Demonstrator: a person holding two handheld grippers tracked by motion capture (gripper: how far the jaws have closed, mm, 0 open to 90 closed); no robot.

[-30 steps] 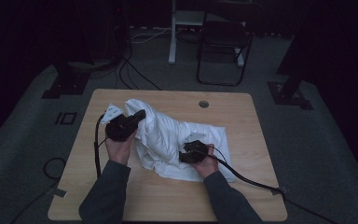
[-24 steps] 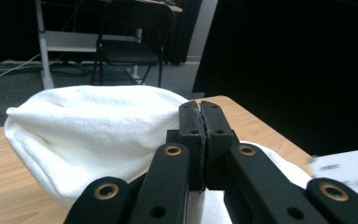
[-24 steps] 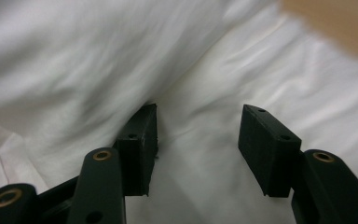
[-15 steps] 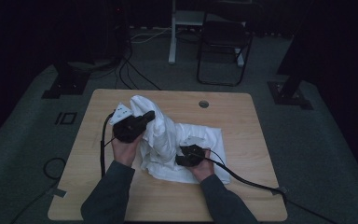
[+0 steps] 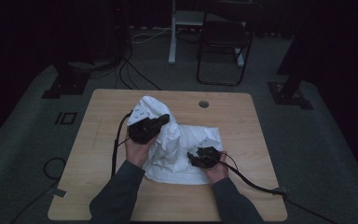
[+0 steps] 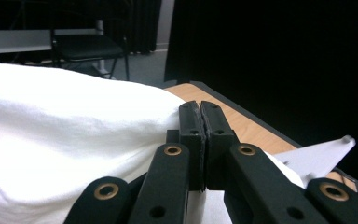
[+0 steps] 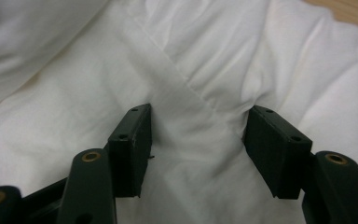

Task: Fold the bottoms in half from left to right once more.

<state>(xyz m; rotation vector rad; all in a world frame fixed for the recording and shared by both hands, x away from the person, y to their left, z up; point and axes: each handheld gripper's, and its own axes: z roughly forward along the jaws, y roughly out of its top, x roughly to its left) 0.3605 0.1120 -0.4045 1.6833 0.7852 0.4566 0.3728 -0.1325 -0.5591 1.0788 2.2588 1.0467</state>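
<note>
Wooden table (image 5: 98, 154) in a dark room with a chair (image 5: 223, 39); left gripper (image 5: 161, 122) clamped on white cloth (image 5: 186, 140), right gripper (image 5: 192, 158) spread apart

Left gripper (image 5: 164, 120) lifts the white cloth (image 5: 186, 154) off the table (image 5: 242, 140) — right gripper (image 5: 192, 158) low on its near edge.

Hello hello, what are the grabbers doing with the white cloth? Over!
Left gripper shut, cloth bunched against it, raised. Right gripper open over a fold low on the cloth. Table otherwise bare.
</note>
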